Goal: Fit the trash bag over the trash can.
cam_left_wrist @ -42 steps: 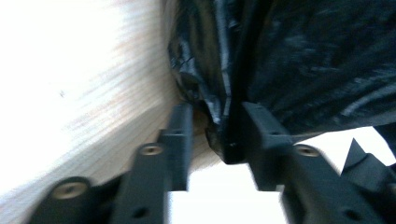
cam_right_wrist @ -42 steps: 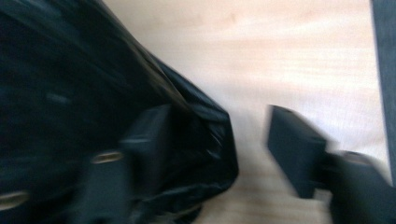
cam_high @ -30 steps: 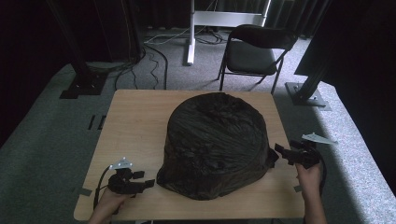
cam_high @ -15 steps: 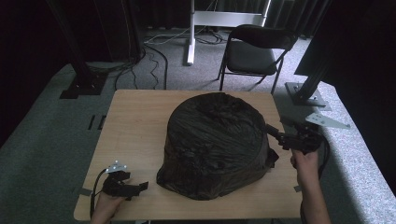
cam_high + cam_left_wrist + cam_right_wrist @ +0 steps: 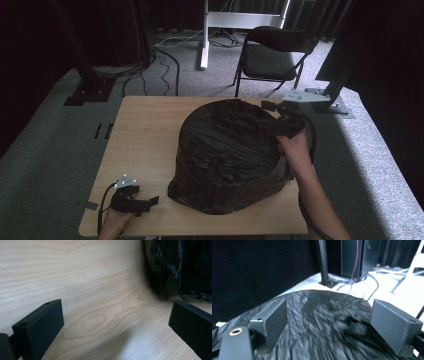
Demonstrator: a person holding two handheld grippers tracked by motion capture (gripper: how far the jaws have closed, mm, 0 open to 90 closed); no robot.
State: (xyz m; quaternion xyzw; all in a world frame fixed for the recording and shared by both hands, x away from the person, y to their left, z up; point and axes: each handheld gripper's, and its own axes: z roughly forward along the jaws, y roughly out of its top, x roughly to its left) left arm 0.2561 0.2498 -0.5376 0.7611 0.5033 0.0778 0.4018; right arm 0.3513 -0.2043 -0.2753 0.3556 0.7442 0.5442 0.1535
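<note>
Left gripper [image 5: 150, 201]: low on the light wooden table [image 5: 145, 130], at 7 o'clock from the bag, jaws spread wide, holding nothing.
Big crinkly black plastic bag [image 5: 227, 157]: a round heap in the middle of the table.
Right gripper [image 5: 267, 106]: at the bag's top edge, at 2 o'clock, jaws spread wide over the plastic.
</note>
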